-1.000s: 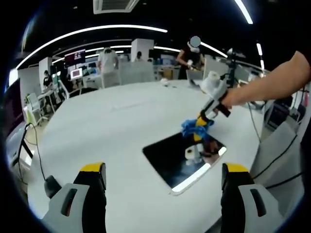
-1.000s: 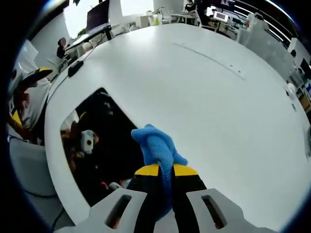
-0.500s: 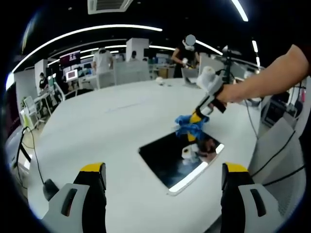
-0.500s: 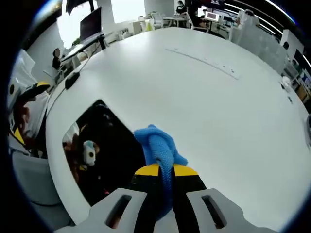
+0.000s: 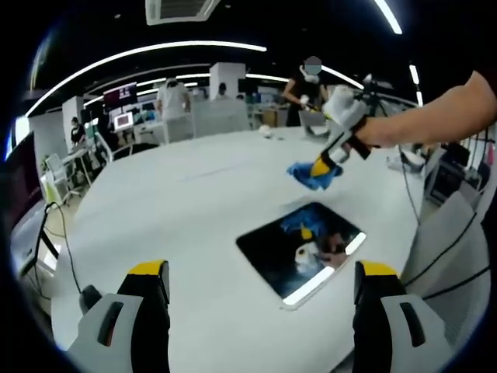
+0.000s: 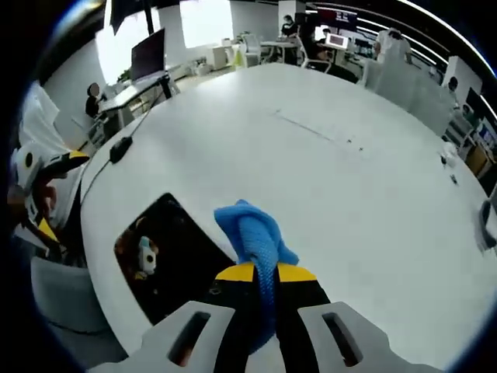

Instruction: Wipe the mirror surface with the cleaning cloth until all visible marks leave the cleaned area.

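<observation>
A dark rectangular mirror (image 5: 303, 249) lies flat on the white round table (image 5: 171, 210); in the right gripper view the mirror (image 6: 167, 260) sits low and left. My right gripper (image 6: 258, 273) is shut on a blue cleaning cloth (image 6: 252, 233). Seen from the left gripper view, the right gripper (image 5: 322, 165) holds the blue cloth (image 5: 311, 175) in the air above and beyond the mirror's far edge, and the mirror reflects both. My left gripper (image 5: 260, 299) is open above the table's near edge, with nothing between its fingers.
A person's bare arm (image 5: 435, 124) reaches in from the right. A black cable and puck (image 5: 87, 297) lie at the table's left edge. A chair (image 5: 446, 233) stands at the right. People and desks stand in the background beyond the table.
My right gripper has lifted the blue cloth off the mirror and moved it up and beyond the far edge. The left gripper stays open.
</observation>
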`<state>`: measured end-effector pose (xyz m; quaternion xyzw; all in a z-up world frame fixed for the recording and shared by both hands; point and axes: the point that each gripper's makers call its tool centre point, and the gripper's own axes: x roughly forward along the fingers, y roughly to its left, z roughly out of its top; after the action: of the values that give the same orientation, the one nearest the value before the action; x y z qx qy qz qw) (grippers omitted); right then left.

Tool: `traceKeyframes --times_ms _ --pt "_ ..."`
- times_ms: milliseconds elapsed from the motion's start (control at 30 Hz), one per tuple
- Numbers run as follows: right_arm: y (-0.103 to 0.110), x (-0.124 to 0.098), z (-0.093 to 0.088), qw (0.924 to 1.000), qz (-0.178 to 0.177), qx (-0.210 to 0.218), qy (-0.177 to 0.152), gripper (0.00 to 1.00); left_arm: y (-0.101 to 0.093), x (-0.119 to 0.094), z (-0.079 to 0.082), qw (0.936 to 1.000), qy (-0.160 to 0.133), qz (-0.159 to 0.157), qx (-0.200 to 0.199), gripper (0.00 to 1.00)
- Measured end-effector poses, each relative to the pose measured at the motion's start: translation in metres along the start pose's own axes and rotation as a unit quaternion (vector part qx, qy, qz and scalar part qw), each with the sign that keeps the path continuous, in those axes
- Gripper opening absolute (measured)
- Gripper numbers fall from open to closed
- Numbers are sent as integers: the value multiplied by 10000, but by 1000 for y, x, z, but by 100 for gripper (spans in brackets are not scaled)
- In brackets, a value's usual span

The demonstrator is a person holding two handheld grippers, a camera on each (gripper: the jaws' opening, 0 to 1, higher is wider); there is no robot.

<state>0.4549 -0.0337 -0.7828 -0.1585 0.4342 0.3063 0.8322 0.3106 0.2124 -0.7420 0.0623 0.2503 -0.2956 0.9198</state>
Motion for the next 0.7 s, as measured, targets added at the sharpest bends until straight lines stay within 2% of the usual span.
traceKeyframes --times_ms 200,567,700 --pt "-5 -13 -2 10000 6 -36 63 3 -4 -4 -6 9998 120 -59 172 99" --pt "-20 -27 -19 9998 -67 -29 184 3 -5 -6 4 10000 -40 -32 -44 99" --pt "-24 -33 -32 9994 -87 -57 325 3 -11 -6 6 10000 -42 -36 -29 99"
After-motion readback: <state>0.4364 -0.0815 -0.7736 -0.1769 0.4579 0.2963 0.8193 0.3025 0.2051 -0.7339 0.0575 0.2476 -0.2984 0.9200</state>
